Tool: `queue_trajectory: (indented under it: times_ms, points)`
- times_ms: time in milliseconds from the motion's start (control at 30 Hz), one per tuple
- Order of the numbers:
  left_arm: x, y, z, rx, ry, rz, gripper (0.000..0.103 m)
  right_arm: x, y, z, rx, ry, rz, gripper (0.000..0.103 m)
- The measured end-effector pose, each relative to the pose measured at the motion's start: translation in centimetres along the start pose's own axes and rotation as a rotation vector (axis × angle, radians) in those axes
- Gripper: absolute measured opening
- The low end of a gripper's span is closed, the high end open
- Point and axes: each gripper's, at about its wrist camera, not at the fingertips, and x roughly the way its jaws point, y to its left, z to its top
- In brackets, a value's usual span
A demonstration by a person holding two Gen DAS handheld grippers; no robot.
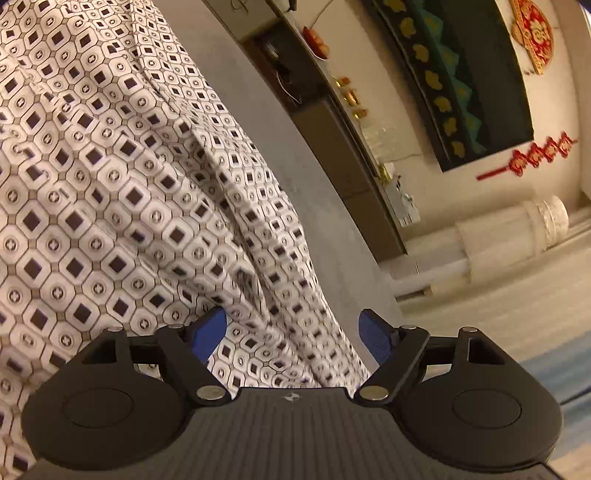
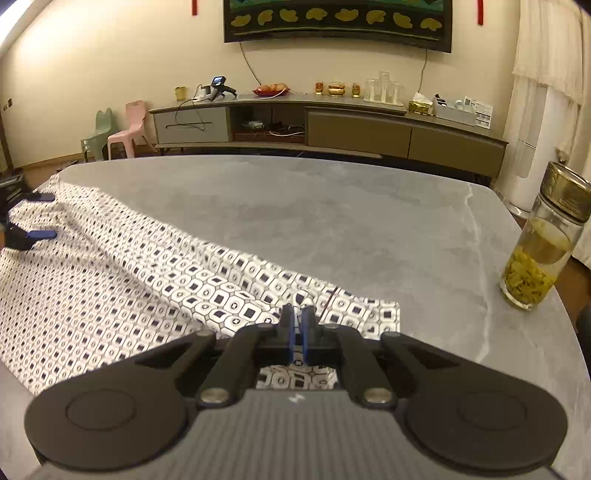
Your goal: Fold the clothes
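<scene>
Patterned cloth [image 2: 122,280], white with small dark squares and ringed dots, lies spread across the left and near part of the grey marbled table [image 2: 332,221], rumpled into long soft folds. Its near right corner lies flat on the stone, just ahead of the right hand-held gripper [image 2: 298,321]. That gripper's blue-padded fingers [image 2: 291,332] are drawn tight together, with a small bunched ridge of the cloth pinched between them and standing up a little off the table.

Over on the far left edge of the fabric, the left hand-held gripper [image 2: 38,216] hovers with its blue tips spread wide apart, one above the other, nothing caught between them. From its own camera, the left hand-held gripper [image 1: 291,332] shows the same: both blue pads [image 1: 208,332] well apart, the cloth [image 1: 110,184] running under and beyond them in deep creases, the bare table [image 1: 295,155] beside it.

A glass tea bottle [image 2: 543,251] with a metal cap stands upright near the right edge of the table, well apart from the cloth, with yellowish leaves settled in its lower part. Beyond the table a long low sideboard [image 2: 369,129] runs along the wall, carrying glasses, small golden vessels and a red dish of fruit. Two small plastic chairs [image 2: 125,125], one green and one pink, sit at its left end. A dark framed picture [image 2: 336,22] hangs above.
</scene>
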Motion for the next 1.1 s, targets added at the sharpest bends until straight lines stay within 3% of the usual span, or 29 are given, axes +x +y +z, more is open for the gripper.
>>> queue_trajectory:
  times_ms: [200,400,467,533,600,667,800,900,933,1000,1100]
  points:
    - [1.1,-0.9,3.5,0.007,-0.038,0.015,0.081,-1.7,3.2,-1.2,-0.234,-0.023,-0.075,0.005]
    - [2.4,-0.3,6.0,-0.033,-0.022,0.066,0.076,-2.2,4.4,-1.9,-0.346,-0.081,-0.137,0.005]
    - [2.7,-0.2,6.5,-0.033,-0.012,0.071,0.061,-1.9,4.2,-2.1,-0.346,-0.076,-0.127,0.005]
    - [2.9,-0.1,6.8,-0.018,0.009,0.067,0.036,-1.5,3.9,-2.4,-0.349,-0.065,-0.124,0.006]
    - [3.2,-0.3,6.9,0.021,0.031,0.074,0.017,-1.5,3.6,-2.8,-0.358,-0.064,-0.126,0.007]
    - [2.9,-0.6,6.7,0.07,0.041,0.085,0.007,-1.5,3.3,-2.8,-0.351,-0.058,-0.136,0.013]
    - [0.6,-1.8,5.4,0.165,0.042,0.096,0.003,-2.7,1.9,-2.2,-0.215,-0.022,-0.165,0.031]
    - [-1.9,-2.5,4.0,0.224,0.038,0.101,0.003,-4.6,1.0,-1.4,0.006,-0.023,-0.189,0.049]
    - [-2.6,-2.5,3.5,0.225,0.036,0.102,0.003,-5.3,0.8,-1.3,0.093,-0.025,-0.188,0.049]
    - [-3.4,-2.2,3.1,0.222,0.03,0.091,0.003,-6.5,0.6,-1.6,0.289,-0.032,-0.137,0.054]
    - [-3.8,-2.1,2.7,0.239,0.018,0.068,0.003,-6.2,-0.7,-2.8,0.64,-0.022,0.037,0.058]
